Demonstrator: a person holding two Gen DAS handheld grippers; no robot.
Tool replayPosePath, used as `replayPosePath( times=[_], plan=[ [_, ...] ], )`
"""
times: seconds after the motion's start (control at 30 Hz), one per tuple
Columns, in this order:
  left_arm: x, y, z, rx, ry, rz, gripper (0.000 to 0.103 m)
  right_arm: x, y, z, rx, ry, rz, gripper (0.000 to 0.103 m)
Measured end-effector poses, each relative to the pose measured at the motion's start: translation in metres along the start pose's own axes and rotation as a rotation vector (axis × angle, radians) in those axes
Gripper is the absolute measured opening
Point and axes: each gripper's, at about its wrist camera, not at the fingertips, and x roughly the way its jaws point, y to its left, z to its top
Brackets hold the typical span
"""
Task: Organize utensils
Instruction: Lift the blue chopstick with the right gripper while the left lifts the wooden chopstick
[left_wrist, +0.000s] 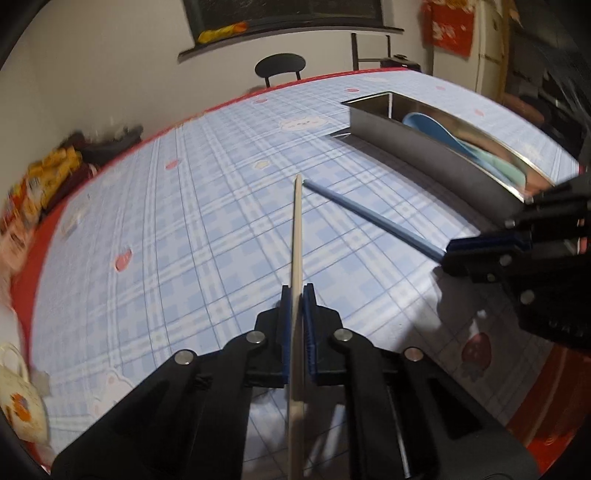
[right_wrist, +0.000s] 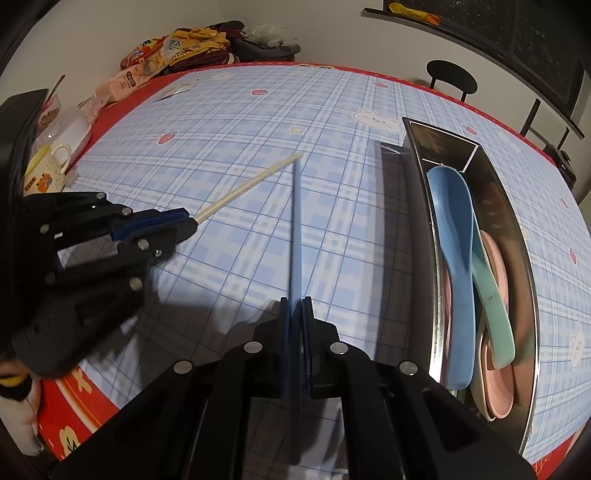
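My left gripper (left_wrist: 297, 291) is shut on a cream chopstick (left_wrist: 297, 236), which runs forward between the pads with its tip over the checked tablecloth. My right gripper (right_wrist: 295, 303) is shut on a blue chopstick (right_wrist: 296, 229), also pointing forward. The two tips nearly meet in the middle of the table. In the left wrist view the right gripper (left_wrist: 448, 254) enters from the right with the blue chopstick (left_wrist: 369, 216). The right wrist view has the left gripper (right_wrist: 190, 221) at the left with the cream chopstick (right_wrist: 247, 190).
A long steel tray (right_wrist: 417, 206) stands on the right and holds blue, green and pink spoons (right_wrist: 458, 258). A mug (right_wrist: 46, 170), a bowl and snack packets (right_wrist: 147, 66) sit along the far left edge. A black chair (left_wrist: 280, 68) stands beyond the table.
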Motion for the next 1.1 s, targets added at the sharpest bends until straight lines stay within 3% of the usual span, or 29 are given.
replayPosePath(
  times=[0.1, 0.37, 0.43, 0.47, 0.53, 0.6, 0.73, 0.9, 1.03, 1.1],
  plan=[
    [0.0, 0.002, 0.0, -0.018, 0.003, -0.002, 0.015, 0.0, 0.001, 0.0, -0.008, -0.003, -0.003, 0.007],
    [0.001, -0.016, 0.0, 0.063, -0.002, 0.134, 0.022, 0.002, 0.003, 0.002, -0.028, -0.023, -0.008, 0.007],
    [0.001, -0.021, -0.001, 0.09, -0.006, 0.158, 0.019, 0.002, 0.003, 0.002, -0.028, -0.028, -0.009, 0.007],
    [0.001, -0.023, -0.001, 0.102, -0.009, 0.159, 0.011, 0.002, 0.001, 0.002, -0.02, -0.025, 0.0, 0.007],
    [-0.002, -0.023, -0.001, 0.105, -0.021, 0.164, 0.01, 0.002, -0.009, 0.004, 0.055, -0.02, 0.087, 0.007],
    [-0.008, -0.012, -0.001, 0.058, -0.047, 0.093, 0.01, 0.003, -0.021, 0.003, 0.145, -0.031, 0.16, 0.007],
    [-0.015, 0.017, -0.003, -0.077, -0.076, -0.065, 0.01, -0.003, -0.029, 0.001, 0.206, -0.1, 0.252, 0.007],
    [-0.023, 0.052, -0.006, -0.249, -0.118, -0.219, 0.01, -0.011, -0.039, 0.009, 0.263, -0.184, 0.348, 0.007],
    [-0.036, 0.079, -0.011, -0.408, -0.199, -0.345, 0.01, -0.014, -0.047, 0.021, 0.293, -0.234, 0.418, 0.007],
    [-0.038, 0.085, -0.013, -0.458, -0.222, -0.385, 0.005, -0.016, -0.05, 0.024, 0.296, -0.267, 0.447, 0.007]
  ],
)
